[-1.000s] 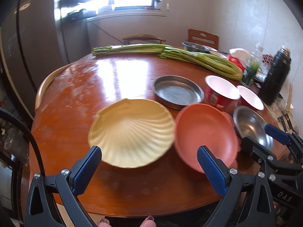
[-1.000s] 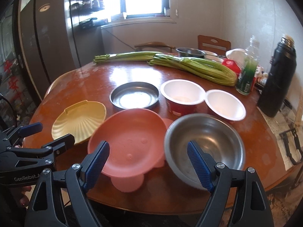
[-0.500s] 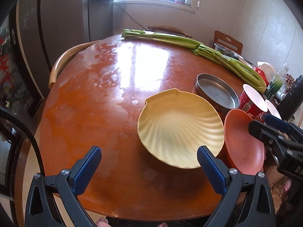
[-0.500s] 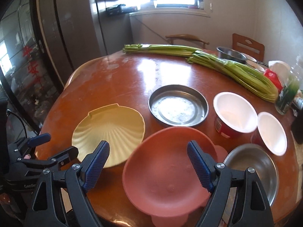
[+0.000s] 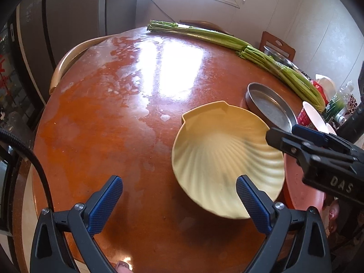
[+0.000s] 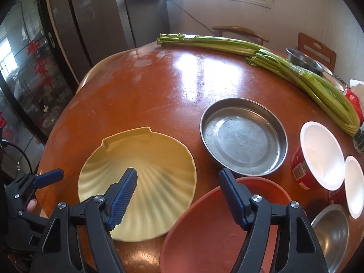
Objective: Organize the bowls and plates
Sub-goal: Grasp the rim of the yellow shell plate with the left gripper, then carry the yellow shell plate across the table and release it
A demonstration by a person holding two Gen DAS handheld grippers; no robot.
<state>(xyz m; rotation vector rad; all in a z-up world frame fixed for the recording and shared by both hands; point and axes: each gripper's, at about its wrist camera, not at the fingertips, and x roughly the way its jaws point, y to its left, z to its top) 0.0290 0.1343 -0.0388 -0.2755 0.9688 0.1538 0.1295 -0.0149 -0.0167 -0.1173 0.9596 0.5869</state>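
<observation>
Yellow plate: the shell-shaped yellow plate [image 6: 138, 179] lies flat on the round wooden table [image 6: 145, 86] near its front edge, touching or just overlapping the pink plate [image 6: 218, 232] to its right.
Right claw: the right gripper [image 6: 178, 193] hangs over the seam between the two plates, its jaws having just been closing to about half-spread; nothing is pinched between them yet (the left pad sits over the yellow plate, the right pad over the pink rim).
Left claw: the left gripper [image 5: 179, 202] is spread wide above the table, its right pad over the yellow plate's near rim, holding nothing.
Neighbours: a steel pan [image 6: 243, 136] sits behind the plates, with white bowls [image 6: 320, 154] and a steel bowl [image 6: 329, 232] farther right.
Step in hand: likely the approach to a first pickup for stacking.
Next move: lower one pad under a rim and close firmly, since the plates are shallow and may slide.
</observation>
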